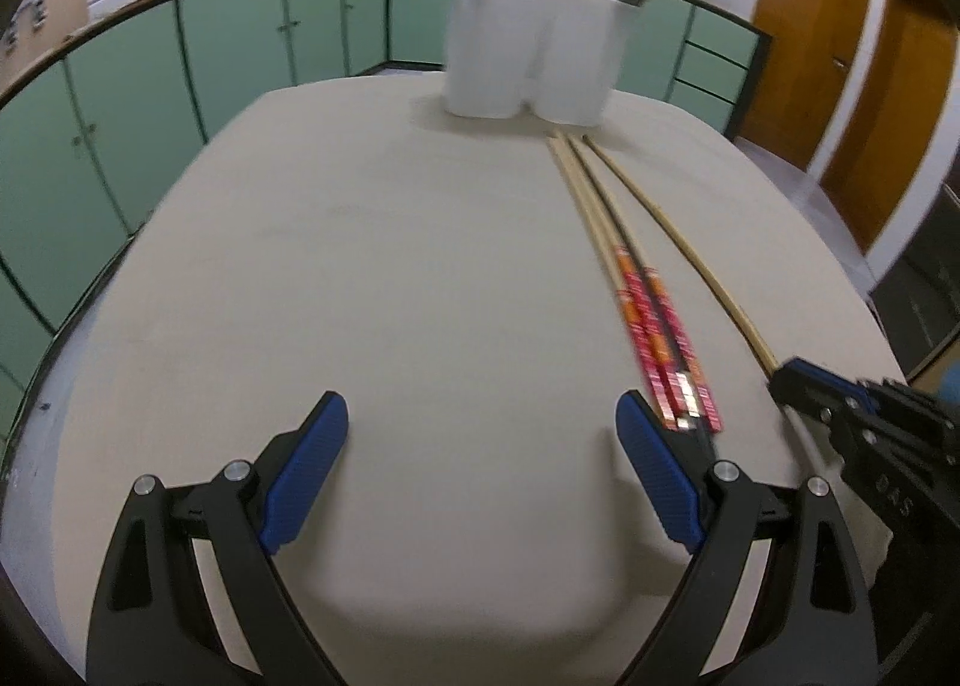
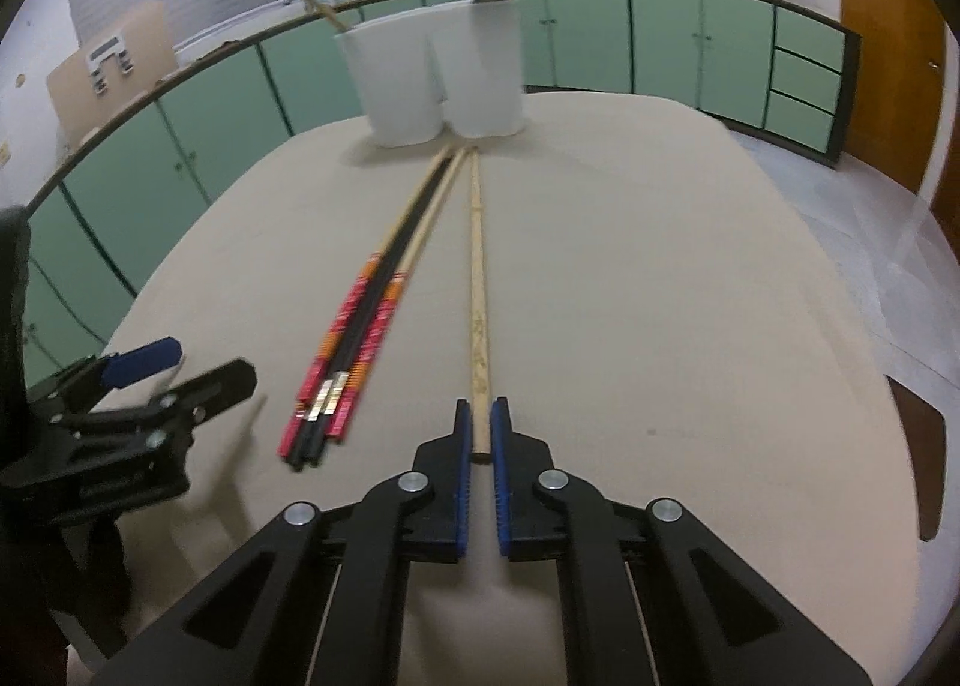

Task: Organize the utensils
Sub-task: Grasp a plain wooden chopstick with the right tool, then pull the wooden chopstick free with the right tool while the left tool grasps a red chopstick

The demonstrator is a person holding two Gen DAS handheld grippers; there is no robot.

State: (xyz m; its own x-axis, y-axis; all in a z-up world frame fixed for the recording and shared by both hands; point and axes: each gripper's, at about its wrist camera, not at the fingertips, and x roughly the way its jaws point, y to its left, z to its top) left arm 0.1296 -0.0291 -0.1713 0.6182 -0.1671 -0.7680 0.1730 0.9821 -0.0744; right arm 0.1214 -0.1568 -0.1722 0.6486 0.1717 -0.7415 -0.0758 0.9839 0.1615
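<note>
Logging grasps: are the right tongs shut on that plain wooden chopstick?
Shut on it. The right tongs have both blue pads pressed against the near end of the plain chopstick, which lies on the table.

White holder point(image 2: 444, 80), red-orange patterned chopsticks point(image 2: 360, 338), beige table point(image 2: 660, 296), green cabinets point(image 2: 600, 38).

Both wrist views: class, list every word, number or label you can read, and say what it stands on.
No text can be read.
Plain chopstick: dark marks on the shaft, too blurred.
Red-handled chopsticks: printed pattern only, blurred.
Right gripper: faint embossed marks on its body, not legible.
White holder: no label.
</note>
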